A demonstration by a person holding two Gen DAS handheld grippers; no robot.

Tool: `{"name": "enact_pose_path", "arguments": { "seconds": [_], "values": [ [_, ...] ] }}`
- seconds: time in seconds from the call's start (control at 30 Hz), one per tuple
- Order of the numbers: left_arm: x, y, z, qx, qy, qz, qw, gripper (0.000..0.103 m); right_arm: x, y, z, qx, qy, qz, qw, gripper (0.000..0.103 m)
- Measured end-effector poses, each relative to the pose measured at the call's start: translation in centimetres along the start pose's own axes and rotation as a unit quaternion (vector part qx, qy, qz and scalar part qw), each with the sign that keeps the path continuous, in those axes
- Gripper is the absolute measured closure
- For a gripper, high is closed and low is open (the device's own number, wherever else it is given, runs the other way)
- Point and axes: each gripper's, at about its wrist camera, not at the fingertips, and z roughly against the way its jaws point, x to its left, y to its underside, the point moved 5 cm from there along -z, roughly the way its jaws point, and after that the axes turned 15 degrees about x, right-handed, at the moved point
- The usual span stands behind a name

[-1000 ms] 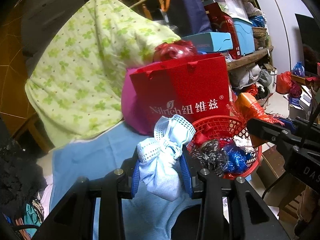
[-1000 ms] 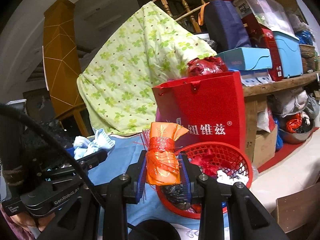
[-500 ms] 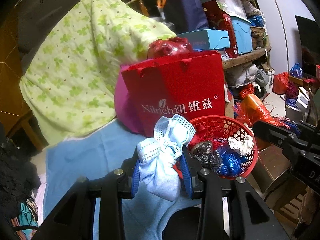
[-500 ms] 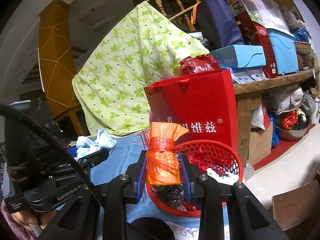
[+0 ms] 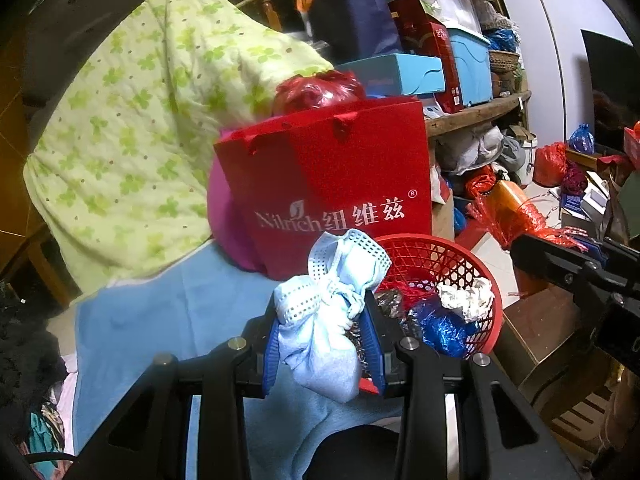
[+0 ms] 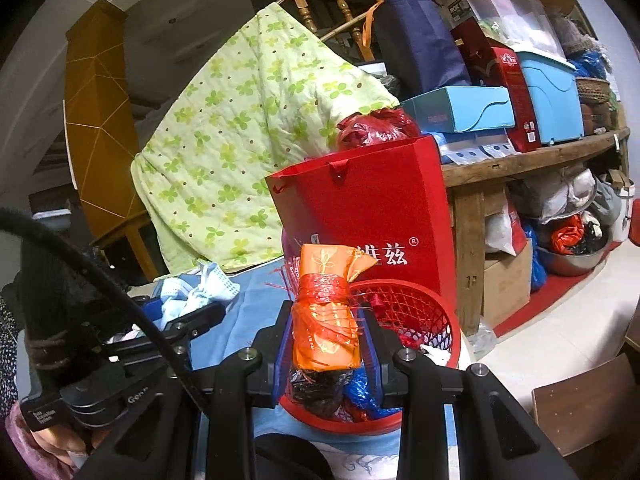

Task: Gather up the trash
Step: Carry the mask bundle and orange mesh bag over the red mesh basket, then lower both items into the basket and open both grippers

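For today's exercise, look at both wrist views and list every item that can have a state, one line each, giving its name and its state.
Left tongs: shut on the blue face masks.
Right tongs: shut on the orange wrapper, held upright.
Red basket: upright, partly filled with crumpled trash.
Red gift bag: standing upright behind the basket, open at the top.
Green quilt: draped over something hidden.
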Motion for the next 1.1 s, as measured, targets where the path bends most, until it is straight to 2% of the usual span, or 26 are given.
{"name": "enact_pose_path", "arguments": {
  "seconds": [0.8,1.1],
  "values": [
    [-0.8,-1.6,-1.5,0.004,0.027,0.007,0.9996,0.064,-1.3,-2.7,-0.4,-0.003,0.0,-0.024,1.0,0.069],
    [-0.8,-1.9,-2.5,0.018,0.044,0.012,0.9988,0.064,-1.6,-2.4,-0.8,0.004,0.001,-0.028,1.0,0.069]
  ]
}}
